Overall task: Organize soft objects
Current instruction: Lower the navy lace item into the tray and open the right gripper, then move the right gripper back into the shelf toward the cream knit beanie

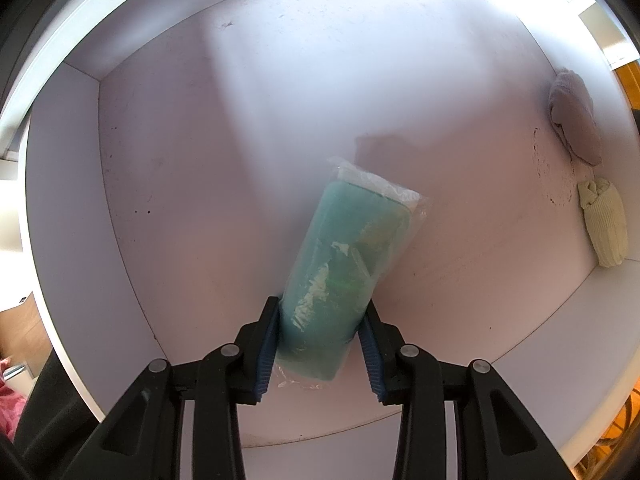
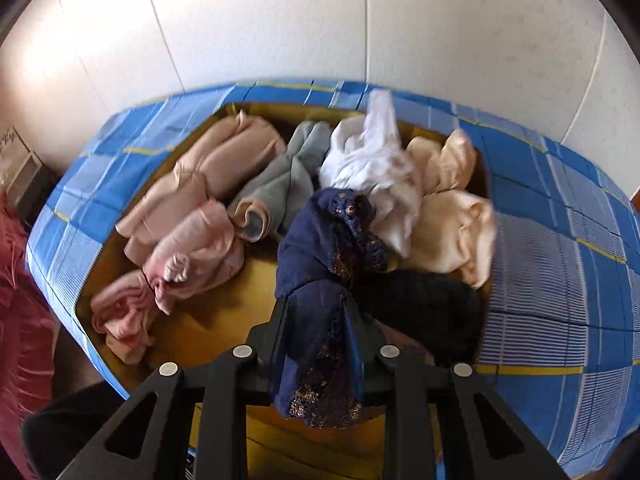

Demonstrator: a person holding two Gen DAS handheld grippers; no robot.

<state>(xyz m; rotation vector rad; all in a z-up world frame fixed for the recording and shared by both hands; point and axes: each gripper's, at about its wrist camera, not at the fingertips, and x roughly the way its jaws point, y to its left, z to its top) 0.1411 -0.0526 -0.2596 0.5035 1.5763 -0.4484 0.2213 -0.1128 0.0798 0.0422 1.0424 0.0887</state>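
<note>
In the right claw (image 2: 318,320), navy lace cloth (image 2: 320,264) hangs bunched, gold-flecked.

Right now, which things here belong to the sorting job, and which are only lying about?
Belonging to the job:
- wrapped blue sponge, held in the left gripper
- navy cloth, held in the right gripper
- rolled cloths in the box
- two rolled socks in the drawer

Lying about:
- checked blue sheet
- pink fabric
</note>
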